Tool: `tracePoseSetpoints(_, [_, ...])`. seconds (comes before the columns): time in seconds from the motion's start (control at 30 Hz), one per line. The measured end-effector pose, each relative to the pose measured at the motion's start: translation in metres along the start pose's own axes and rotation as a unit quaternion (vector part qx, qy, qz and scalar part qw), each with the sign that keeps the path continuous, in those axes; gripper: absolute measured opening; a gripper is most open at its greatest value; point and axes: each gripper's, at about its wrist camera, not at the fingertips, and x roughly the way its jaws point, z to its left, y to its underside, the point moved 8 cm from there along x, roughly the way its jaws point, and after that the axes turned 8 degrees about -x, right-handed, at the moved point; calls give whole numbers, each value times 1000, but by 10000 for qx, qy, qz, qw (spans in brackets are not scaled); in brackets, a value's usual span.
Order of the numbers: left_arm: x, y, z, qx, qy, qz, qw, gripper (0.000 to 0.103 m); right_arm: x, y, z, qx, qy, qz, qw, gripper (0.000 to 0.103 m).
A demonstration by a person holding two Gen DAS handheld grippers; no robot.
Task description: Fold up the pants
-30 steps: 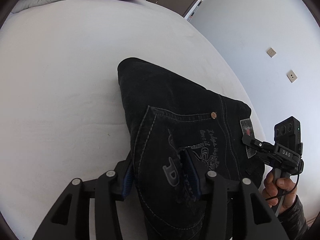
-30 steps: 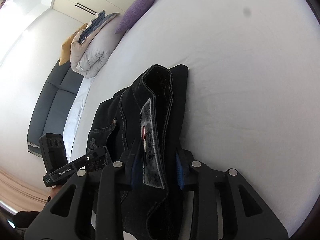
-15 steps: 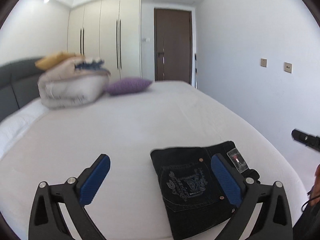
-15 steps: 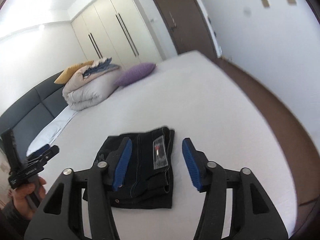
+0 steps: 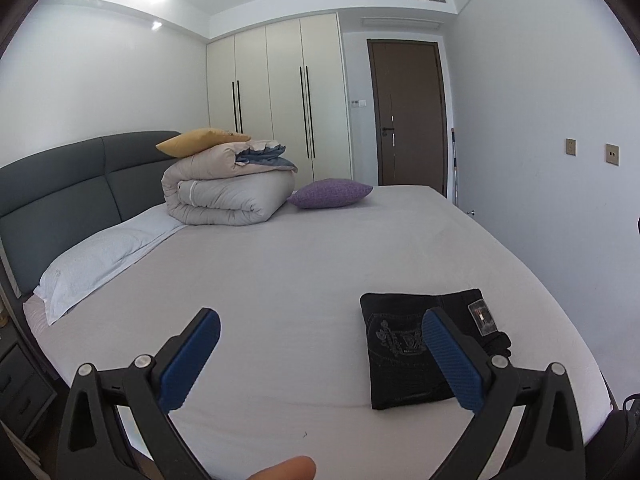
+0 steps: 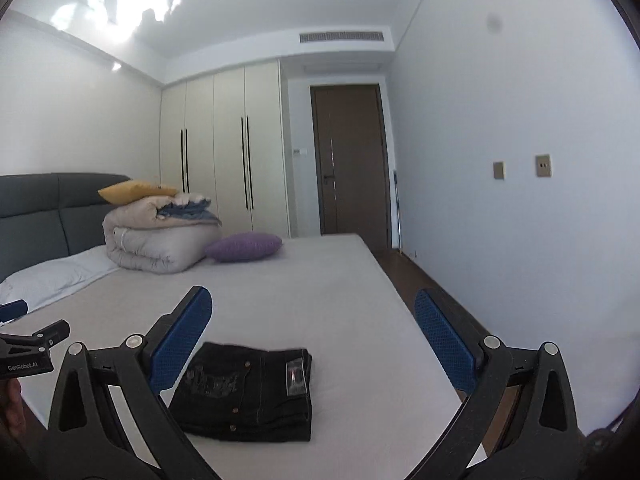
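Pants folded on the bed, both tongs spread wide

Pants (image 5: 416, 350) of dark denim lie folded into a compact rectangle near the foot corner of the bed (image 5: 304, 264), flat on the pale sheet, a back-pocket emblem and a waistband tag facing up. Left tongs (image 5: 320, 354) hang above the sheet with blue pads wide apart, gripping nothing. Right tongs (image 6: 312, 334) are likewise spread and empty above the pants (image 6: 248, 390). Near the headboard edge sit a rolled duvet (image 5: 228, 196) and a purple cushion (image 5: 330, 193).
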Motion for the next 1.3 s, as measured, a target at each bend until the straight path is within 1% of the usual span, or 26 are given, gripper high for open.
tracePoseSetpoints(0.07, [2, 13, 2, -70, -45, 174, 9998, 103, -1, 14, 4, 164, -52, 350, 9992, 103])
tracePoseSetpoints(0.17, [7, 29, 7, -187, -72, 420, 9989, 103, -3, 42, -5, 482, -52, 943, 9944, 103])
tracePoseSetpoints(0.23, [6, 39, 10, -200, -101, 509, 9985, 103, -3, 54, -7, 585, 14, 1197, 9911, 103])
tracePoseSetpoints(0.3, [7, 45, 13, -222, -112, 585, 9980, 103, -4, 64, -3, 561, -8, 1343, 9893, 103])
tracePoseSetpoints(0.4, [12, 53, 14, -285, -110, 782, 9965, 103, 1, 72, 12, 418, -53, 1484, 9880, 103])
tracePoseSetpoints(0.57, [12, 64, 11, -304, -79, 955, 9949, 103, 15, 90, 50, 226, -287, 1712, 9846, 103])
tracePoseSetpoints(0.73, [16, 76, 5, -273, -12, 1108, 9935, 103, 16, 113, 75, 21, -441, 1916, 9805, 103])
tracePoseSetpoints(0.87, [20, 83, 3, -267, 20, 1202, 9924, 103, 20, 125, 86, -70, -487, 2007, 9784, 103])
tracePoseSetpoints(1.0, [26, 89, 7, -316, -23, 1296, 9911, 103, 26, 129, 90, -115, -491, 2067, 9771, 103])
tracePoseSetpoints(1.3, [35, 100, 14, -373, -65, 1462, 9885, 103, 45, 150, 98, -125, -553, 2295, 9717, 103])
